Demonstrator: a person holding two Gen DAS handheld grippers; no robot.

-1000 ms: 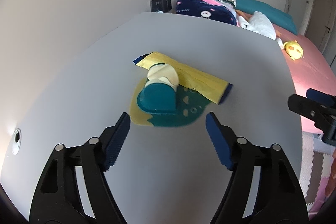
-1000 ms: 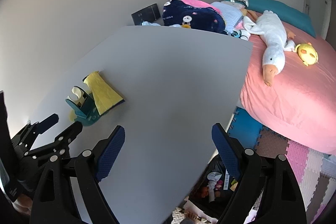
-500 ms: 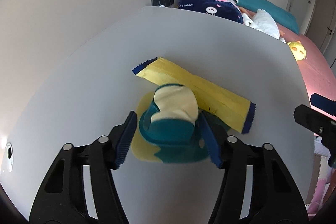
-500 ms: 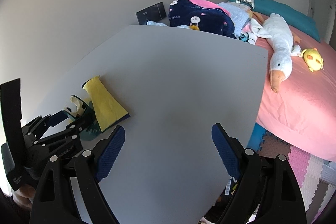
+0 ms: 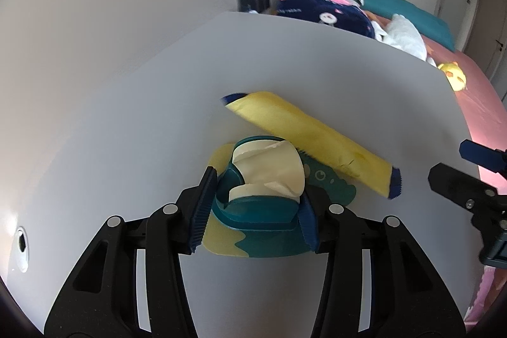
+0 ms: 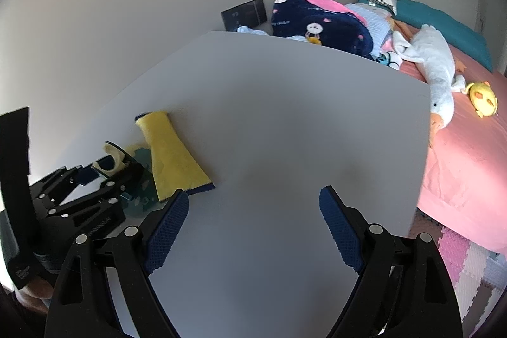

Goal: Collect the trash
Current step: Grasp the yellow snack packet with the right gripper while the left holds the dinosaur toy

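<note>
A teal plastic holder with cream paper scraps inside sits on a yellow-and-teal mat on the grey table. My left gripper is shut on the teal holder, blue pads against both its sides. A yellow wrapper with blue ends lies just behind it. In the right wrist view the same wrapper and holder are at the left, with the left gripper around the holder. My right gripper is open and empty above bare table.
A pink bed with a white goose toy, a yellow toy and a dark blue blanket lies beyond the table's far and right edges. Foam floor mats lie at the lower right. A cable hole is in the table's left side.
My left gripper has moved forward over the teal holder and closed on its sides. My right gripper has stayed open and shifted a little over the table.
</note>
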